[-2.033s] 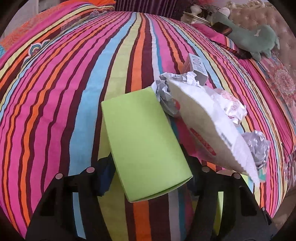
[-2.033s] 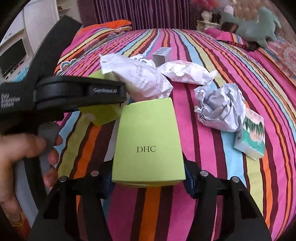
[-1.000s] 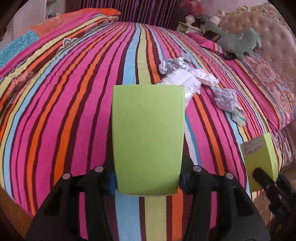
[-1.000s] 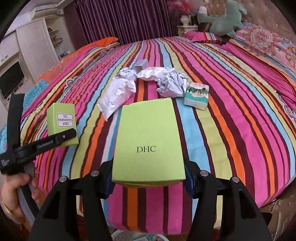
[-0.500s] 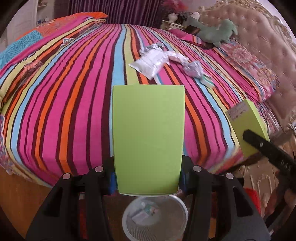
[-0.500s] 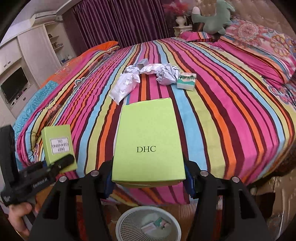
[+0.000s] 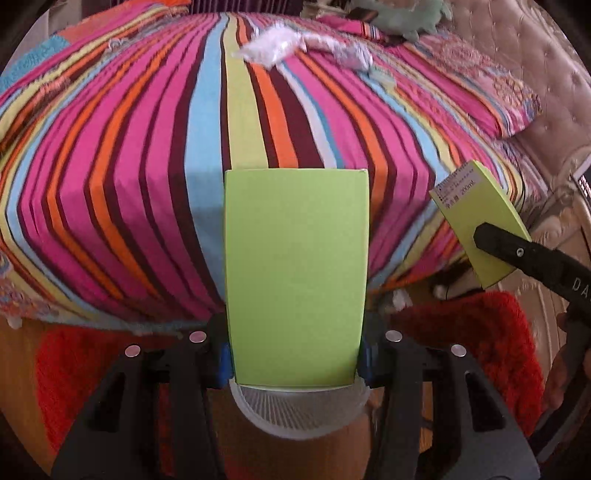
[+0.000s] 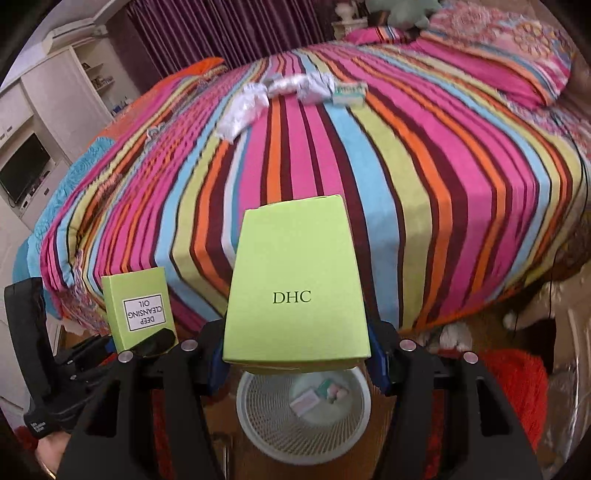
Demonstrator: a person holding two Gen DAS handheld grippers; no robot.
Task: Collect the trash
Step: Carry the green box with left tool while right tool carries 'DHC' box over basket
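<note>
My left gripper (image 7: 295, 360) is shut on a plain lime-green box (image 7: 295, 273); the same box, labelled "Deep Cleansing Oil", shows in the right wrist view (image 8: 138, 308). My right gripper (image 8: 297, 363) is shut on a lime-green DHC box (image 8: 297, 291), which also shows in the left wrist view (image 7: 476, 218). Both boxes hang over a white mesh waste basket (image 8: 258, 424) on the floor, with small packets inside. Its rim also shows under the left box (image 7: 299, 413). Crumpled paper and wrappers (image 8: 258, 99) and a small teal box (image 8: 349, 93) lie far up the striped bed (image 8: 406, 166).
A red rug (image 7: 480, 350) lies around the basket at the foot of the bed. A tufted headboard (image 7: 535, 74) and pillows are at the right. White cabinets with a TV (image 8: 26, 166) stand to the left. A green plush toy (image 7: 402, 14) sits at the bed's head.
Both grippers have pulled back from the trash pile, off the foot of the bed and lower. The waste basket has come into view beneath both boxes.
</note>
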